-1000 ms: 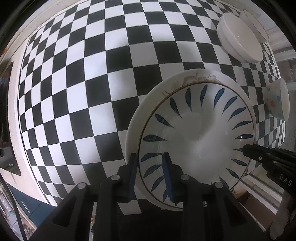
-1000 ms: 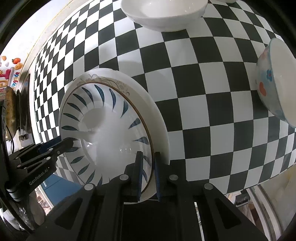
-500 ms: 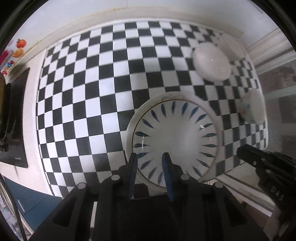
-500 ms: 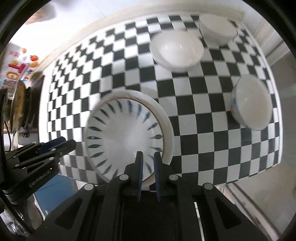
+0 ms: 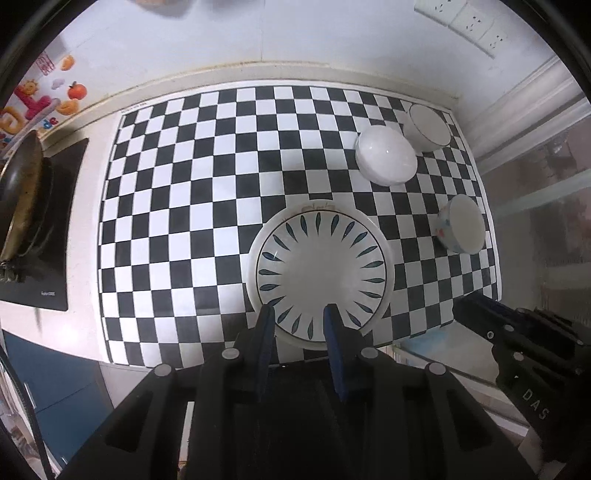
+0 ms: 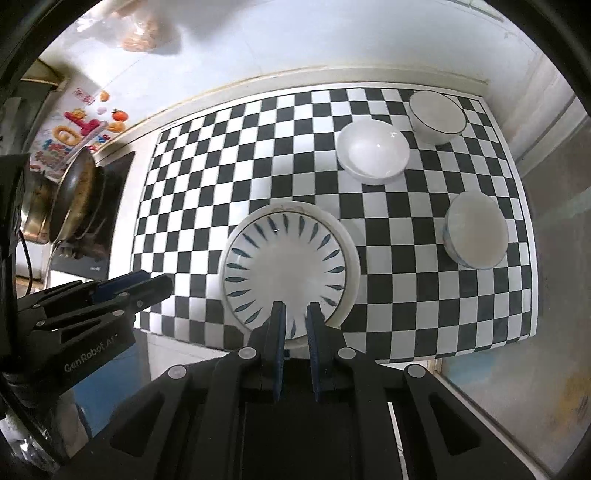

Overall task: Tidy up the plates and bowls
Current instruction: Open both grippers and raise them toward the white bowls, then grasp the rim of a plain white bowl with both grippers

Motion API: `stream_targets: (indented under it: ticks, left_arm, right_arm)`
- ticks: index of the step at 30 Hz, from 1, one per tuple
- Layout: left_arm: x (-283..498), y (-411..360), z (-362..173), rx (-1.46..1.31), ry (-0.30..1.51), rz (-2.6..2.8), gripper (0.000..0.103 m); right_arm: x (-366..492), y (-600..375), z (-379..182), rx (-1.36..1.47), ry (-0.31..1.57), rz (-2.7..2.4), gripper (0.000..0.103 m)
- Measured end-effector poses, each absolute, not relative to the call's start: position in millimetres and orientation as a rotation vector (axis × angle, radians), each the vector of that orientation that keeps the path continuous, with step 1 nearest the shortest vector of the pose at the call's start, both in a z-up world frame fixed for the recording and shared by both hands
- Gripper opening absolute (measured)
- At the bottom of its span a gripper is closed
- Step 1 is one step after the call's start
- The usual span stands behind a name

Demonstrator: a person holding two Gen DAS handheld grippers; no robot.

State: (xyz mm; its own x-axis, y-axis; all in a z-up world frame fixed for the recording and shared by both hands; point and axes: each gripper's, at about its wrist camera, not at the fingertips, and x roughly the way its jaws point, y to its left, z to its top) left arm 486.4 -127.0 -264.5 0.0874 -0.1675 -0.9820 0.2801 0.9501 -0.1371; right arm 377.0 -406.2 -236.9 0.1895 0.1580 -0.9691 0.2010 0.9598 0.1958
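Observation:
A blue-leaf plate (image 5: pixel 321 266) (image 6: pixel 286 266) lies stacked in a larger white plate (image 5: pixel 317 207) (image 6: pixel 351 258) near the front edge of the checkered mat (image 5: pixel 192 206). A plain white bowl (image 5: pixel 386 158) (image 6: pixel 373 151), a dark-rimmed bowl (image 5: pixel 428 127) (image 6: pixel 437 114) and a flowered bowl (image 5: pixel 461 225) (image 6: pixel 476 229) stand apart at the right. My left gripper (image 5: pixel 298 310) (image 6: pixel 162 284) hangs high above the plates' near rim, jaws narrowly open and empty. My right gripper (image 6: pixel 295 305) (image 5: pixel 476 310) hovers beside it, shut on nothing.
A pan (image 5: pixel 22 199) (image 6: pixel 74 192) sits on a black stove (image 5: pixel 55 258) left of the mat. A white wall with stickers (image 5: pixel 37 103) and sockets (image 5: pixel 469 18) runs behind. The counter's front edge lies just below the plates.
Both grippers have risen well above the counter, so the whole mat and all bowls have come into view. The stacked plates stayed on the mat. Neither jaw gap changed.

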Motion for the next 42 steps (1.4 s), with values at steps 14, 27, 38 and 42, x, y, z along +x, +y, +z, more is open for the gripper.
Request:
stream_targets:
  ticks: [14, 27, 38, 42]
  left_arm:
    - [481.2, -156.0, -257.0, 0.06, 1.4, -0.324, 0.036]
    - [603.1, -231.2, -331.2, 0.107, 1.413, -0.359, 0.039]
    - [691.2, -293.0, -428.8, 0.145, 1.603, -0.516, 0.039]
    - [699.3, -302.1, -443.3, 0.148, 1.625, -0.543, 0.038]
  right_arm:
    - [367.1, -445.5, -243.4, 0.378, 1.386, 0.045, 0.041]
    - [437.3, -586.5, -313.2, 0.606, 1.31, -0.146, 0.062]
    - [544.9, -614.6, -412.3, 0.691, 1.469, -0.202, 0.061]
    - [560.1, -614.1, -438.2, 0.694, 1.515, -0.23, 0.048]
